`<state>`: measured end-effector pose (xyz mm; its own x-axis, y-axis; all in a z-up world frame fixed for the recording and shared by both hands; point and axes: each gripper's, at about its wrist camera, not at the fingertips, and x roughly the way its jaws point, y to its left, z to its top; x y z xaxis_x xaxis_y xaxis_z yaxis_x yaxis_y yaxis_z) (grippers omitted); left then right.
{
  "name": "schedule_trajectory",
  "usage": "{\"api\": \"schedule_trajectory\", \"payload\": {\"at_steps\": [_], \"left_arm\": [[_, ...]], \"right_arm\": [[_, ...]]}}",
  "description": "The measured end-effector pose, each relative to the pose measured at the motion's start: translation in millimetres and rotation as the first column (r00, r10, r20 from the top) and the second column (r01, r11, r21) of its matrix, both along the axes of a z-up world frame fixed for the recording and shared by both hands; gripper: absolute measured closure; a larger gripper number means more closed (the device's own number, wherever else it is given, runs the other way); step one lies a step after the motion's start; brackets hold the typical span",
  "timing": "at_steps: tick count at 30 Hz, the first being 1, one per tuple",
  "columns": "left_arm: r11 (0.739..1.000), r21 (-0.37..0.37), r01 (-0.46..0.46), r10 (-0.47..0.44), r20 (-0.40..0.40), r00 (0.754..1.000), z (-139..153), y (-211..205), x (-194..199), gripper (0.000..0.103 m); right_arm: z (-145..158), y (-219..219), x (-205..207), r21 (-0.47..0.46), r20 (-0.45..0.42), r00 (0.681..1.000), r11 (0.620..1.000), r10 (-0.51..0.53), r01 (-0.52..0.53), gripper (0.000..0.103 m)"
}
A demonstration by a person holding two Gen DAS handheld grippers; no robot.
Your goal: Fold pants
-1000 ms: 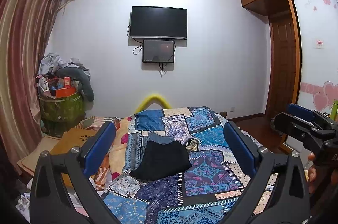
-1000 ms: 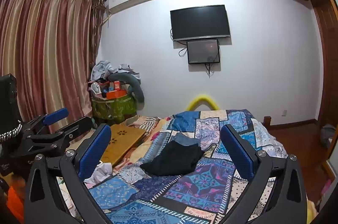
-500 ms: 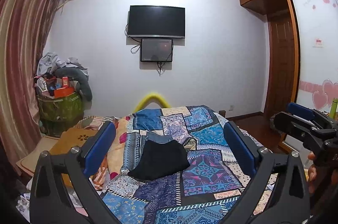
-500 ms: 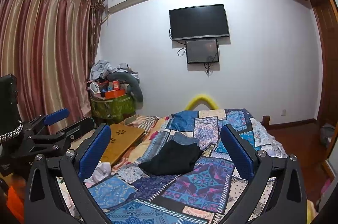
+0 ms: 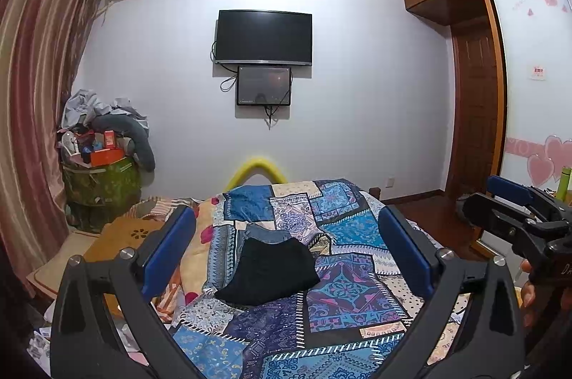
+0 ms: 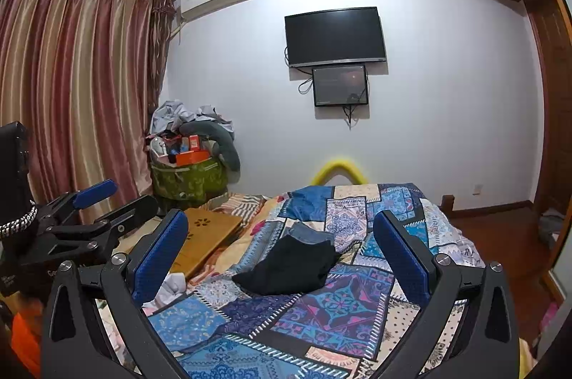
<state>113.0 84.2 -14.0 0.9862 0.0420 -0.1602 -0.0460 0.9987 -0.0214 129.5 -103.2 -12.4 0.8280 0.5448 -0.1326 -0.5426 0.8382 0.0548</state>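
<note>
- At the far left a striped curtain [image 6: 71,85] hangs to the floor, and a green bin [image 6: 189,178] piled with clothes and boxes stands in the corner, well apart from the work.
- The left hand-held gripper [image 5: 286,257] hovers above the near end of the bed [image 5: 357,293], jaws spread wide with nothing between them – a stance that would suit either reaching in or drawing back.
- A wooden lap tray [image 6: 211,236] lies on the bed's left edge, clear of the garments.
- The black pants [image 5: 271,271] lie in a compact, roughly squared bundle on the patchwork quilt, mid-bed; I judge they are folded already, though the fisheye view leaves the layers hard to count.
- A blue denim piece [image 5: 266,233] lies just behind, its near edge tucked under the black pants – probably stacked there to keep a pile together.
- The right hand-held gripper [image 6: 280,257] hangs at similar height, also spread wide and holding nothing; both point at the bundle from well back.
- A wooden wardrobe [image 5: 472,114] closes the right side.
</note>
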Motion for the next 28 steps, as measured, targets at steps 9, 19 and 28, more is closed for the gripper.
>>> {"api": "schedule_trajectory", "payload": {"at_steps": [9, 19, 28], "left_arm": [[1.0, -0.002, 0.018, -0.018, -0.005, 1.0, 1.0, -0.9, 0.9, 0.0], [0.999, 0.001, 0.043, -0.043, -0.024, 0.999, -1.3, -4.5, 2.4, 0.0], [0.999, -0.015, 0.047, -0.047, -0.025, 0.999, -0.7, -4.1, 4.4, 0.0]], "right_arm": [[-0.3, 0.3, 0.0, -0.007, 0.002, 1.0, 1.0, -0.002, 0.002, 0.0], [1.4, -1.2, -0.5, -0.005, -0.001, 1.0, 1.0, -0.005, 0.005, 0.0], [2.1, -1.2, 0.2, -0.004, -0.004, 1.0, 1.0, -0.009, 0.009, 0.0]]}}
